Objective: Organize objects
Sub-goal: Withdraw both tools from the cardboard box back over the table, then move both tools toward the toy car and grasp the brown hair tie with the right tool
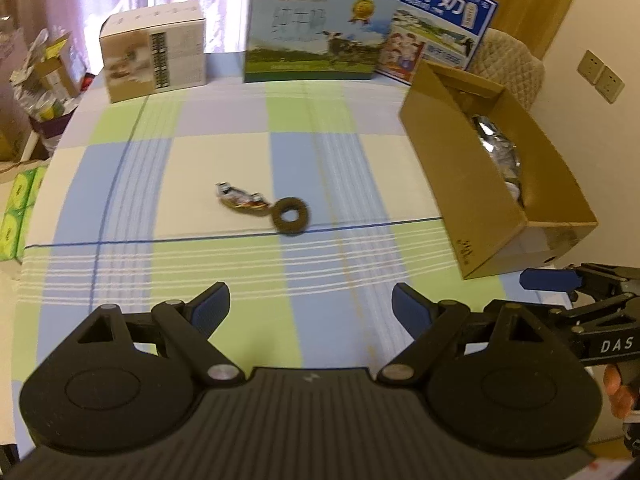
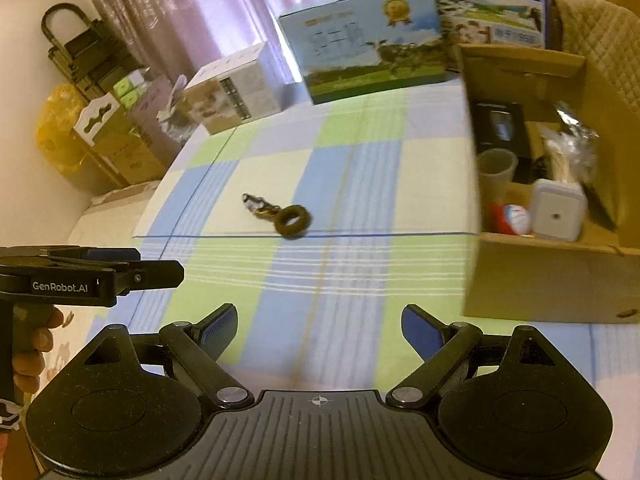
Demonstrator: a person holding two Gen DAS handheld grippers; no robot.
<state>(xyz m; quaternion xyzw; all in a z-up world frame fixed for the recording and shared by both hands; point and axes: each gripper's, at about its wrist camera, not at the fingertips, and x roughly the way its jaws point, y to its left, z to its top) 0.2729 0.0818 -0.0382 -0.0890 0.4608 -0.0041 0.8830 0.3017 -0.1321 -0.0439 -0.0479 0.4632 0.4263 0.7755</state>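
Note:
A dark brown ring (image 1: 291, 216) (image 2: 293, 221) lies in the middle of the checked tablecloth, touching a small crumpled snack wrapper (image 1: 241, 199) (image 2: 259, 205) on its left. An open cardboard box (image 1: 432, 148) (image 2: 552, 280) stands at the right and holds a plastic cup (image 2: 495, 168), a white square device (image 2: 557, 210), a red and white item (image 2: 510, 218) and foil bags (image 1: 498, 144). My left gripper (image 1: 311, 309) is open, empty, well short of the ring. My right gripper (image 2: 319, 330) is open and empty too, near the box's front corner.
Two milk cartons (image 1: 316, 28) (image 1: 440, 28), a white carton (image 1: 154, 54) line the table's far edge. A quilted chair (image 1: 510, 64) stands behind the cardboard box. Clutter and boxes (image 2: 100, 120) sit off the table's left side. A hand (image 2: 28, 356) holds the left tool.

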